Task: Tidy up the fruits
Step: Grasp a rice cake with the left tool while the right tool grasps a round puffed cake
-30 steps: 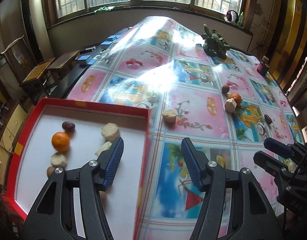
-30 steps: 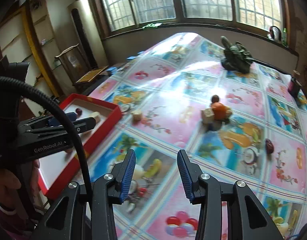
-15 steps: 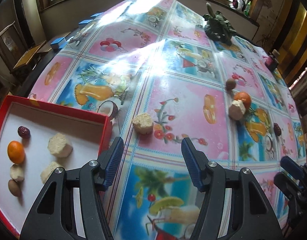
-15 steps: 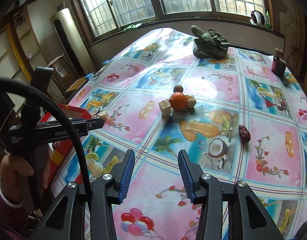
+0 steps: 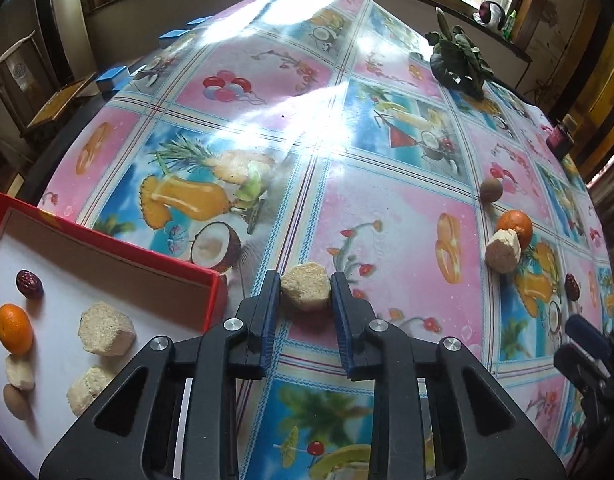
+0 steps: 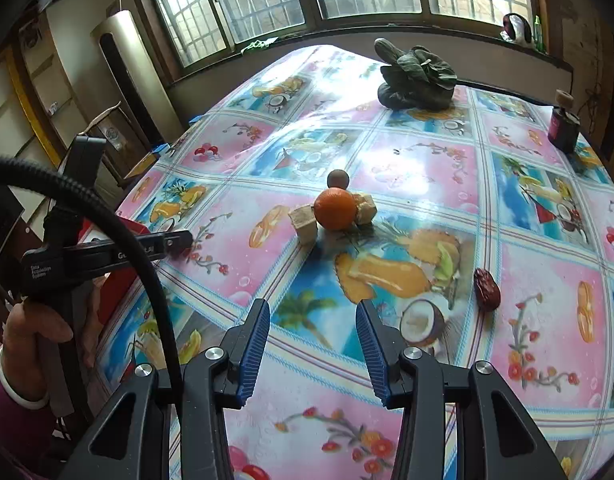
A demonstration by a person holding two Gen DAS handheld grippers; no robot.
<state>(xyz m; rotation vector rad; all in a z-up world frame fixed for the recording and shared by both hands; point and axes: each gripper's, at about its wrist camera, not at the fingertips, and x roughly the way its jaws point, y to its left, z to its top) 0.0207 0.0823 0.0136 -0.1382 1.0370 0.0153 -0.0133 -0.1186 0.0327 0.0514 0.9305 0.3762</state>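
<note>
A pale hexagonal chunk (image 5: pixel 306 292), just right of the red tray (image 5: pixel 107 242), is clamped by the left gripper (image 5: pixel 305 300), so a lift leftward into the tray is called for, while the right gripper (image 6: pixel 311 330) is held apart, empty.

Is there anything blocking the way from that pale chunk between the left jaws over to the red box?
Only the box's own wall. The pale chunk sits on the tablecloth between the left gripper jaws, just right of the red box. Its raised red side stands between them, so the chunk would probably need lifting over it. Nothing else lies on that stretch.
</note>
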